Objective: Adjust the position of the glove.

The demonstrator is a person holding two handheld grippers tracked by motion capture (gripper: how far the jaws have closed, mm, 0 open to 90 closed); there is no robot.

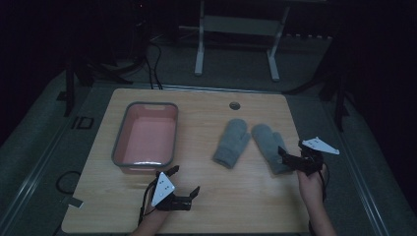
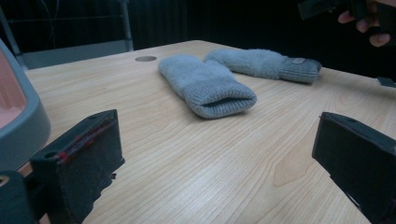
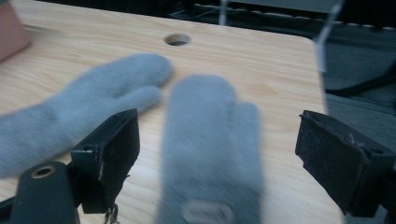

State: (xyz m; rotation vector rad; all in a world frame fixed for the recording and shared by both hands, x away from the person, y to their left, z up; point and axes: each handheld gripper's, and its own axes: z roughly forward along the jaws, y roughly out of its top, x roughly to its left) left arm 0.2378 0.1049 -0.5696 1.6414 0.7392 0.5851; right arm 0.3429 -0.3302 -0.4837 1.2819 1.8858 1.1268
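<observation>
Wooden table [image 1: 216,196], two grey mittens [image 1: 232,142], basin [image 1: 146,135]

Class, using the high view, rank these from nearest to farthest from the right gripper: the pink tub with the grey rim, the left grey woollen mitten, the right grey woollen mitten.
1. Right grey woollen mitten: its cuff lies at the right gripper, whose jaws are open.
2. Left grey woollen mitten: just left of the first.
3. Pink tub with the grey rim: far left of the table.

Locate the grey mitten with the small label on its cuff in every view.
High view: labelled mitten, right of its twin, cuff at the right hand-held gripper.
Left gripper view: far right, behind the twin.
Right gripper view: centre, between the open jaws.
Shared landmark: round table hole.
</observation>
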